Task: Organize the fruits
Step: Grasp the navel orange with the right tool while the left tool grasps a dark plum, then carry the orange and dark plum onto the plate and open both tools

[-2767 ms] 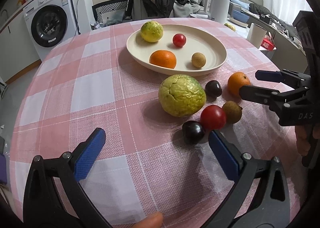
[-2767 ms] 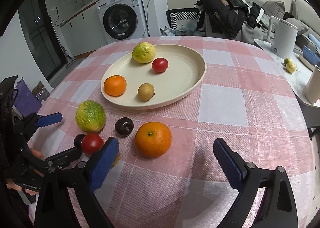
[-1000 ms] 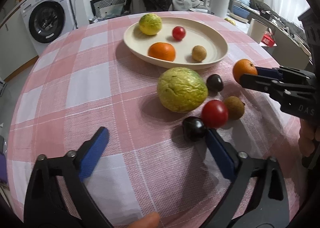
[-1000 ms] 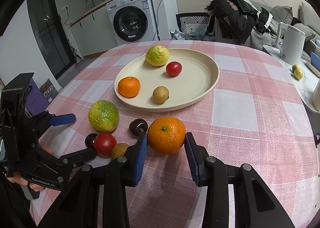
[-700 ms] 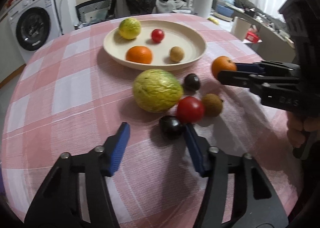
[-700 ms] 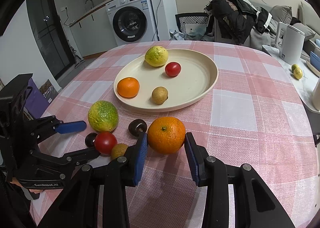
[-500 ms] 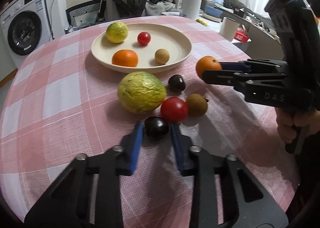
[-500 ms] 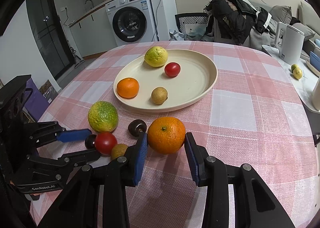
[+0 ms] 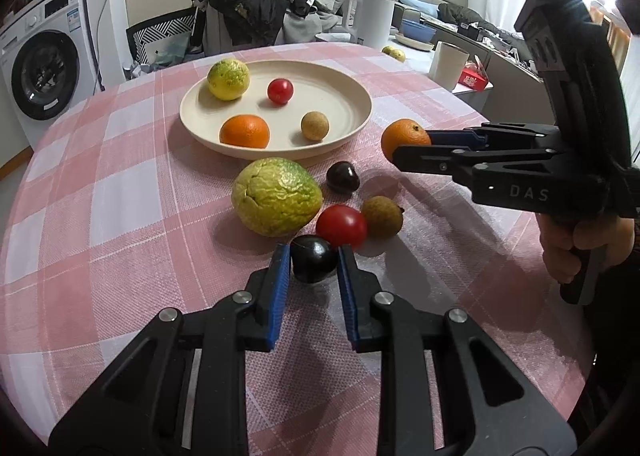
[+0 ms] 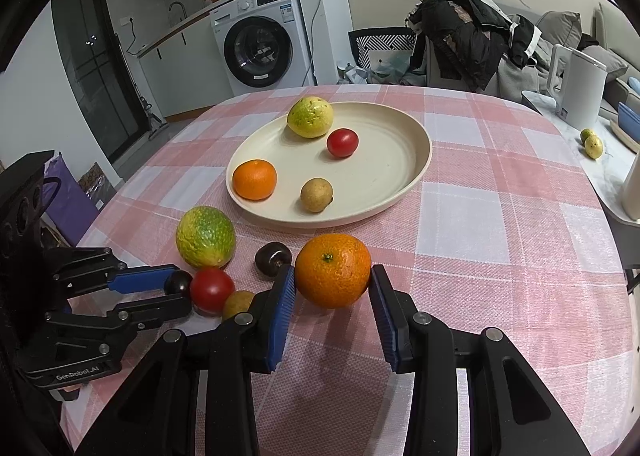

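We held both tools low over the pink-checked tablecloth (image 9: pixel 120 184) — each one pinching a fruit. Our left gripper (image 9: pixel 312 268) had its blue pads pressed against a dark plum (image 9: pixel 313 264) near the table's near edge, the plum touching a red tomato (image 9: pixel 341 225) just behind it. A brown longan (image 9: pixel 382 216) sat beside the tomato, and a large green citrus (image 9: pixel 276 196) lay to their left, with a second dark plum (image 9: pixel 342 176) beyond them near the plate's rim.

Our right gripper (image 10: pixel 332 296) was clamped on a loose orange (image 10: pixel 333 270), its pads against both sides of the fruit; whether the orange was off the cloth, we could not tell.

The cream plate (image 10: pixel 400 160) stood toward the middle of the table, carrying four fruits well apart — a yellow-green citrus (image 10: pixel 310 117) at the far rim, a small tomato (image 10: pixel 342 142), an orange (image 10: pixel 254 179) near the left rim and a longan (image 10: pixel 316 195) toward the near rim.
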`<control>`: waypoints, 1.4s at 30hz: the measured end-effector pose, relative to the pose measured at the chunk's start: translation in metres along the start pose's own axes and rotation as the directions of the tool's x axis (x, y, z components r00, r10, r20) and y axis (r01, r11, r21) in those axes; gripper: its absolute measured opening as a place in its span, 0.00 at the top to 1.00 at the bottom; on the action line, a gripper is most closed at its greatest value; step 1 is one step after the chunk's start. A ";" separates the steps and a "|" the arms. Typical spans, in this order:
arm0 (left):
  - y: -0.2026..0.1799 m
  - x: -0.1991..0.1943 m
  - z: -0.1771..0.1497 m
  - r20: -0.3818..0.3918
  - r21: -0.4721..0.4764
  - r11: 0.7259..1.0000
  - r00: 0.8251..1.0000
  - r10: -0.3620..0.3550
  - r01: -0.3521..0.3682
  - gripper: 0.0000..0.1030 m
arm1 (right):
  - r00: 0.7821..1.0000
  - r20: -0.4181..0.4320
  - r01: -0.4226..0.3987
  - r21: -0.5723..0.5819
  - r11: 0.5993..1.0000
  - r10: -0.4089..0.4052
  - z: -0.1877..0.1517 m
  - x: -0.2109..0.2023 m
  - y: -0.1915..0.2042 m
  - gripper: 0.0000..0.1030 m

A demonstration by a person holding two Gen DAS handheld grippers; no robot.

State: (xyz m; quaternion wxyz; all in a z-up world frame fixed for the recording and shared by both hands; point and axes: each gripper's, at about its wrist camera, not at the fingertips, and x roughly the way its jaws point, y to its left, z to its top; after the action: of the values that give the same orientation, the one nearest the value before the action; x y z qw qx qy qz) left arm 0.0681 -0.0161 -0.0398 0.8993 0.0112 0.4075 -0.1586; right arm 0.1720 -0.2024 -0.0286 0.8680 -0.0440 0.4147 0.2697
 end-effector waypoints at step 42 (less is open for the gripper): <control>0.023 -0.025 0.053 0.145 -0.101 0.994 0.987 0.062 -0.047 0.79 | 0.993 0.118 -0.022 0.040 0.999 0.017 0.020 -0.018 -0.009 0.63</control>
State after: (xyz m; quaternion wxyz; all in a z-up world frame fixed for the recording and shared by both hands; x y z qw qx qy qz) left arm 0.0981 0.0045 0.0121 0.9305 -0.0333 0.3463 -0.1143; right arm 0.1815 -0.2115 -0.0035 0.8889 -0.0061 0.3687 0.2718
